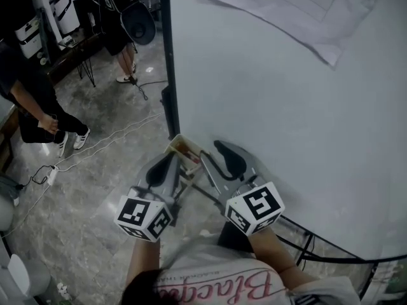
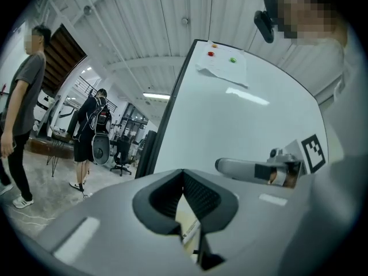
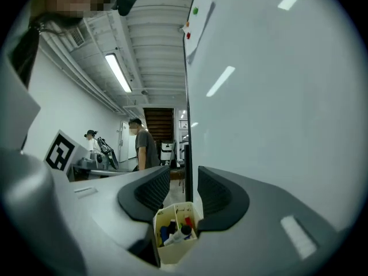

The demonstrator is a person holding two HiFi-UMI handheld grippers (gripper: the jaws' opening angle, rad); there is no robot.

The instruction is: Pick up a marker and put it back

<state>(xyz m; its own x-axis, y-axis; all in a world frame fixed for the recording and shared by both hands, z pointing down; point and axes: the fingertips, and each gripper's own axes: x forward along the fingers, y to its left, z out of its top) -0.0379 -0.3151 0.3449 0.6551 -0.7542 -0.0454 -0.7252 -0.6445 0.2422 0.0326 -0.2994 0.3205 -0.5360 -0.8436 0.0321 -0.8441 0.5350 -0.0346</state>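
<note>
Grey jaws near the marker holder
Right gripper (image 3: 184,184) stands open, empty; left gripper (image 2: 184,177) is closed on nothing; markers (image 3: 174,233) sit in the cream holder (image 3: 175,256) at the whiteboard (image 3: 276,125); an off-centre close could catch the holder's wall or two markers.

Grey left gripper (image 2: 183,180) and right gripper (image 3: 184,184) bear black ribbed fingers (image 3: 150,191), marker cubes (image 1: 145,218).

markers (image 3: 167,232) all in cream holder box (image 3: 172,257) at whiteboard (image 3: 276,96) lower edge; blue, red, black ends visible, upright; one white-barrelled black-capped marker (image 3: 179,234) lies tilted across the others
</note>
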